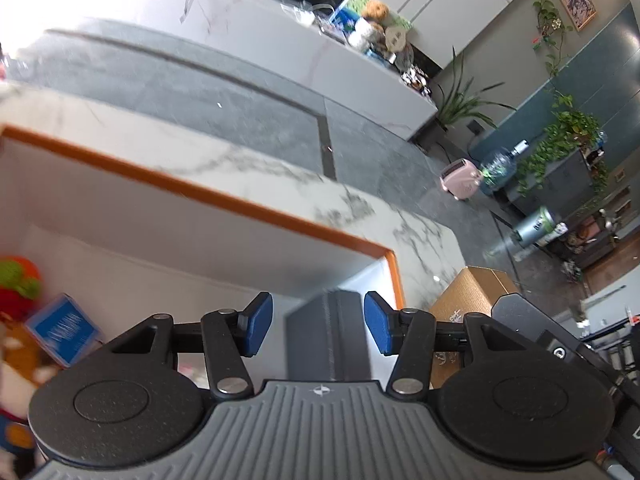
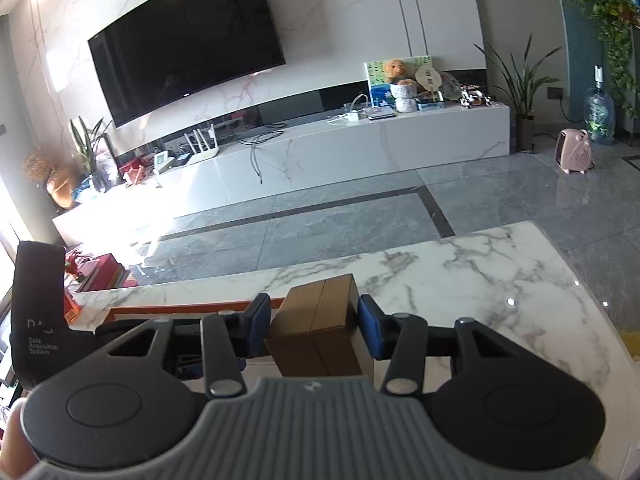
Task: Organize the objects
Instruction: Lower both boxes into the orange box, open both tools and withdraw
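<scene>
My left gripper [image 1: 319, 324] hangs over a white bin with an orange rim [image 1: 240, 204]. A dark grey box [image 1: 328, 336] stands upright in the bin's corner, between the blue pads [image 1: 260, 324]. A gap shows at the left pad, so the jaws are open. My right gripper [image 2: 314, 322] is shut on a brown cardboard box [image 2: 316, 328], held just above the marble table [image 2: 480, 280] beside the bin's rim [image 2: 180, 308]. From the left wrist view this brown box [image 1: 468, 300] is just outside the bin's right corner.
A blue box [image 1: 60, 332] and a red and green plush toy [image 1: 16, 288] lie in the bin at the left. The left gripper's black body [image 2: 36, 312] rises at the left edge. Beyond the table are grey floor tiles, a white TV bench [image 2: 360, 148] and a pink heater [image 2: 574, 152].
</scene>
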The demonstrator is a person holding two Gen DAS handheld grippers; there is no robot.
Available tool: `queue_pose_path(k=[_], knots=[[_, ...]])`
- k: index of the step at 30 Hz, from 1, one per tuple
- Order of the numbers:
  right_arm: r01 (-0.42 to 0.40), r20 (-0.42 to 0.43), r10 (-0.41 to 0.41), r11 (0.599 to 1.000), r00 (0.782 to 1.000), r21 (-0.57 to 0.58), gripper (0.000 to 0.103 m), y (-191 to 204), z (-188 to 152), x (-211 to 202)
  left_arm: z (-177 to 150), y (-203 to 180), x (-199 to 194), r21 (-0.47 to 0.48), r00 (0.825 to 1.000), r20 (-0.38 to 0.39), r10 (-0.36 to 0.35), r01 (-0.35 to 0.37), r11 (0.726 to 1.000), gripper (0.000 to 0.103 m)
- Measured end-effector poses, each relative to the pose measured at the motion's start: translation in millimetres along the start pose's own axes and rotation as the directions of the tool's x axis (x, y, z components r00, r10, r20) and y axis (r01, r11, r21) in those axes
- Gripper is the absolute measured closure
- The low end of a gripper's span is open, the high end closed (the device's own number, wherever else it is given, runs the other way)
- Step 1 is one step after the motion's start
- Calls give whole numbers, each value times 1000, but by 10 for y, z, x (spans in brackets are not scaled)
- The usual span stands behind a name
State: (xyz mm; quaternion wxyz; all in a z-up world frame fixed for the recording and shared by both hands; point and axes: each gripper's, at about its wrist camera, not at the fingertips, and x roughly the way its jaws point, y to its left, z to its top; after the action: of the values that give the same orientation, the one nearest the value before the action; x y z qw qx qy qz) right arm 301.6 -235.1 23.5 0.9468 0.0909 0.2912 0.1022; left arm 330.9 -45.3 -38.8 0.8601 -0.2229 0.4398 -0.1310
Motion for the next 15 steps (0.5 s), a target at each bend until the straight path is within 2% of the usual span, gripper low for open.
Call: queue_pose_path(k=[4,9,12,15], knots=[[-87,-28,86,996,996,-27,53,151,39,112,42,84,-221,8,998,30,63,-63,998,47],[-169,-122,163,985,979,-34,53,334,19,380,40,181,-314,14,992,40,118,-119,993,49],[-165,-175,153,985,973,-55,54,452,-40,583,41,261,-348,12,990,47,133,-134,991,49],[-128,-215,103,986,971,-107,54,550,-117,818,49,334,-371,5,989,48,139,-140,990,53]])
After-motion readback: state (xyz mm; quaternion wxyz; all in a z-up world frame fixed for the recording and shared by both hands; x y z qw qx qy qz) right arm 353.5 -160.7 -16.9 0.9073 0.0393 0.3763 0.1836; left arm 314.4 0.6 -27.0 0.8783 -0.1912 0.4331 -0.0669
